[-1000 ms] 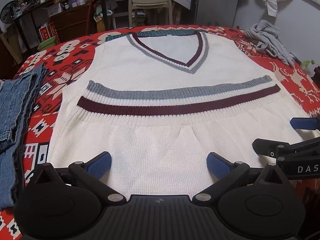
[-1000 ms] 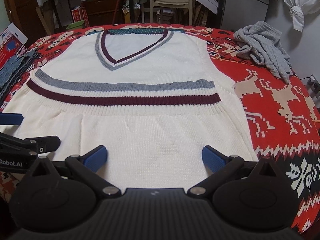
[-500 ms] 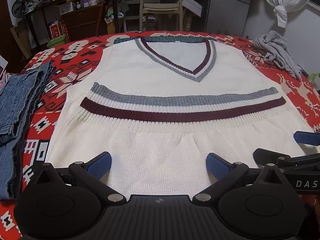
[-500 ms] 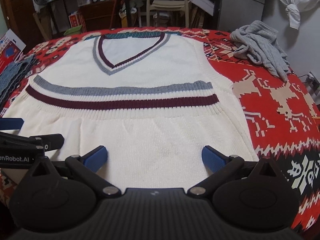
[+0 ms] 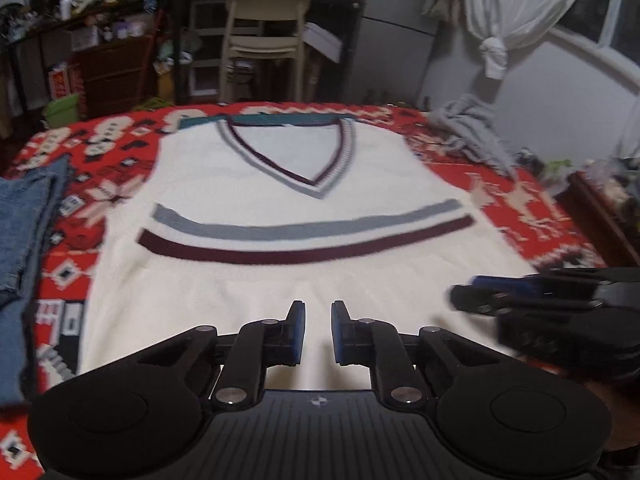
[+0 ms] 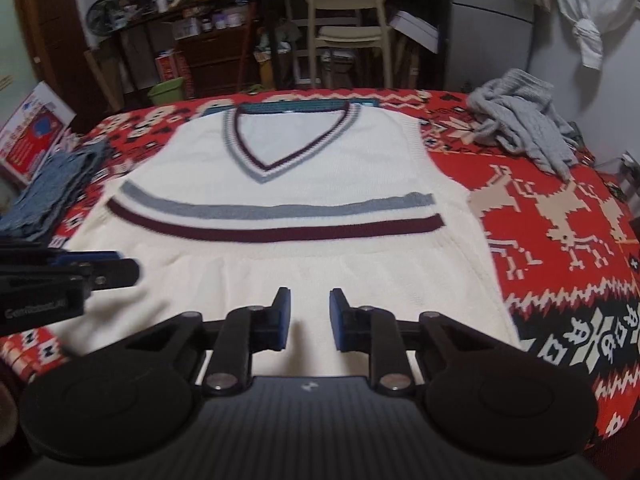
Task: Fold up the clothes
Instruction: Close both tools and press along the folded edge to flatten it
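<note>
I see a red patterned table cover filling the width of both views, with reindeer figures at the right of the right wrist frame. On it, across the centre of both frames, lies the cream knitted vest, spread flat, V-neck toward the top of the frame, a grey band and a maroon band running across its middle. Its lower part looks doubled up toward those bands, though blur prevents me from confirming the fold line.

At the left edge of the left wrist frame I note folded blue denim beside the vest; it shows again at the left of the right wrist frame. A crumpled grey garment sits at the upper right, apart from the vest. A pale chair stands behind the table, top centre, among cluttered shelving.

The left gripper, bottom centre of its own frame, has its blue-padded fingers drawn near each other with a narrow gap; nothing is between them, and cream knit shows through the gap. It appears also at the left edge of the right wrist view, blurred. The right gripper stands likewise, fingers close, a small gap, holding nothing; it shows at the right of the left wrist frame, blurred.
</note>
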The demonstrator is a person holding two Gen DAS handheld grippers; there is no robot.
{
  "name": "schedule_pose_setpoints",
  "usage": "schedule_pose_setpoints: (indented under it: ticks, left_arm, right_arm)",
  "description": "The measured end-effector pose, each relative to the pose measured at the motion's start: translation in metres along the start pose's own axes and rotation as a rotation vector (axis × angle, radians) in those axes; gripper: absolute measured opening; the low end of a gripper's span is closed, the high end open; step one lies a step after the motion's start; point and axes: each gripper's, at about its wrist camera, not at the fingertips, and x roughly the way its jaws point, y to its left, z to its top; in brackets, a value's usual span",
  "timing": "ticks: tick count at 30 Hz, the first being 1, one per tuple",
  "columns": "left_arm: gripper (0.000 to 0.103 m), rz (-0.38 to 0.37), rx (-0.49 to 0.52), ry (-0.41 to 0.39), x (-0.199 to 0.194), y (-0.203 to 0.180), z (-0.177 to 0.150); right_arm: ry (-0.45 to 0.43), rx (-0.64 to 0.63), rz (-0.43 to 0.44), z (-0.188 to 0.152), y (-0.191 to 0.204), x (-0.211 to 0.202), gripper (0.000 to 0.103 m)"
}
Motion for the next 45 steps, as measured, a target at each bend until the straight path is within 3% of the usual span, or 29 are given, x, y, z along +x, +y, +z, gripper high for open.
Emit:
schedule_pose_setpoints:
  ticks: [4, 8, 11, 23, 35, 39, 45]
  left_arm:
    - [0.011, -0.079, 0.018, 0.023, -0.003, -0.009, -0.01]
    - [0.011, -0.094, 0.034, 0.064, 0.0, -0.008, -0.023]
    - [0.011, -0.103, 0.047, 0.095, 0.002, -0.006, -0.033]
    - [0.011, -0.118, 0.038, 0.092, -0.005, -0.004, -0.041]
    - [0.01, -0.151, -0.009, 0.097, -0.005, 0.004, -0.041]
    - [0.01, -0.16, -0.017, 0.099, -0.004, 0.006, -0.041]
    - [0.01, -0.165, -0.013, 0.1, -0.004, 0.006, -0.04]
  right_arm:
    - [0.031, -0.063, 0.047, -0.014, 0.021, -0.001, 0.023]
    - [0.091, -0.093, 0.089, -0.035, 0.033, 0.003, 0.022]
    - [0.081, -0.115, 0.084, -0.045, 0.032, -0.002, 0.022]
    - [0.066, -0.151, 0.101, -0.048, 0.034, -0.019, 0.023]
    - [0.07, -0.208, 0.114, -0.054, 0.049, -0.007, 0.022]
    - [0.092, -0.165, 0.168, -0.051, 0.031, -0.017, 0.028]
    - [0.07, -0.134, 0.034, -0.033, 0.003, -0.01, 0.031]
